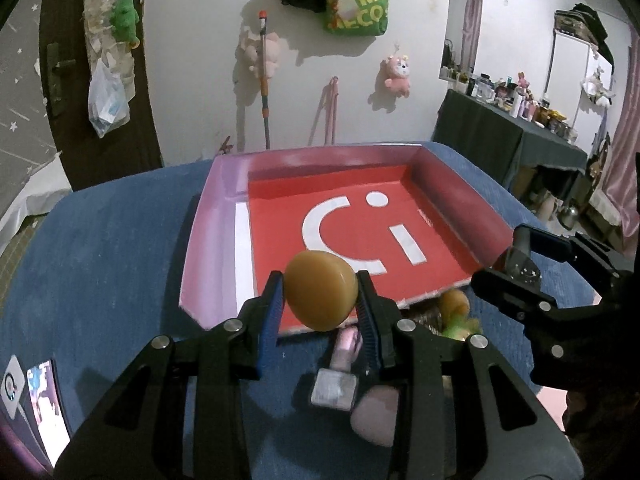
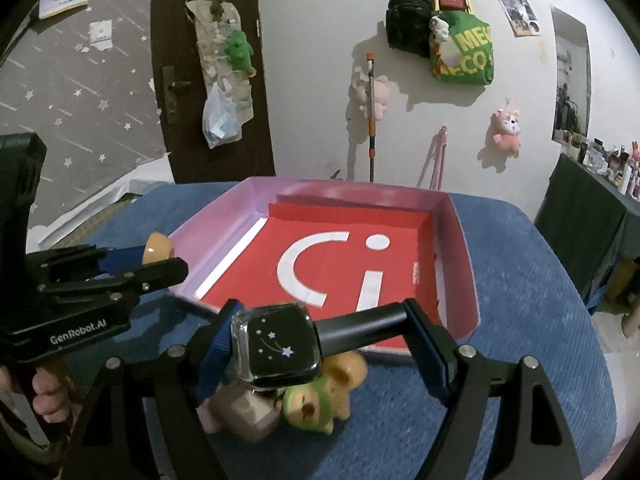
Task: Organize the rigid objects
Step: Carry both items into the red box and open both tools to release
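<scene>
Pads of our left gripper clamp a tan round disc; our right gripper grips a black starred bottle lengthwise. Below lie a plush toy and a pink bottle, just before the red tray.

A lived-in home: plush toys and bags hang on the wall.

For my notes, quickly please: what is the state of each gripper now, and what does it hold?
Left gripper: closed on the tan round disc.
Right gripper: closed on the smartwatch, gripped lengthwise by face and strap.
</scene>
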`<state>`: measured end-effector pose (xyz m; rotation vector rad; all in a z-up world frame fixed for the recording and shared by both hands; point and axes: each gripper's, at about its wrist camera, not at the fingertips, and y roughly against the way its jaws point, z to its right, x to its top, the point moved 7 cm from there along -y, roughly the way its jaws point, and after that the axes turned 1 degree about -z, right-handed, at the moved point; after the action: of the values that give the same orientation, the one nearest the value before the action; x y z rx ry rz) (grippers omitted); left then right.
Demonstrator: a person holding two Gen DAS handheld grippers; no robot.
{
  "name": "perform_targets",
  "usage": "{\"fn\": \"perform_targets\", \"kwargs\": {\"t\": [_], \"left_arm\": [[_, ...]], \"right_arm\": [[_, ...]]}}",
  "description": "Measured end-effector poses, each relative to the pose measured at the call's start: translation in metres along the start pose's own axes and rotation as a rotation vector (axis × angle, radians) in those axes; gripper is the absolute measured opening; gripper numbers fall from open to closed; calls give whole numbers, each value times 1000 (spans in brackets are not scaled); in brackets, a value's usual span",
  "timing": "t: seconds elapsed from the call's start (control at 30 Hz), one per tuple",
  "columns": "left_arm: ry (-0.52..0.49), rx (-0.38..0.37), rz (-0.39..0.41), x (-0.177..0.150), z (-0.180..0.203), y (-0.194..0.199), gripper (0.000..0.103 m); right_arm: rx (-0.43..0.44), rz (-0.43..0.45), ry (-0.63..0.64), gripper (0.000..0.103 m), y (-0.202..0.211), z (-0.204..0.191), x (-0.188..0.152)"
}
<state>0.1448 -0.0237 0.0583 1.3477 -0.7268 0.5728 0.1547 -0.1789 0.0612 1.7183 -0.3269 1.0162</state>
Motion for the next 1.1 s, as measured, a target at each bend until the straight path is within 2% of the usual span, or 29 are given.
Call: {"fn": "perform_targets", "kwargs": {"t": [0.2, 0.5, 0.77, 1.1], "left_arm": [[-4, -1, -4, 21, -1, -17, 33], [25, 4, -51, 39, -14, -57, 33], [46, 12, -131, 40, -23, -98, 33], [65, 34, -215, 33, -33, -130, 33]], "right_arm": [[-10, -14, -13, 81, -17, 13, 17], [-9, -72, -52, 81, -53, 32, 29], [-28, -147, -58, 81, -95, 45, 36], [-39, -237, -56, 81, -131, 53, 34]]}}
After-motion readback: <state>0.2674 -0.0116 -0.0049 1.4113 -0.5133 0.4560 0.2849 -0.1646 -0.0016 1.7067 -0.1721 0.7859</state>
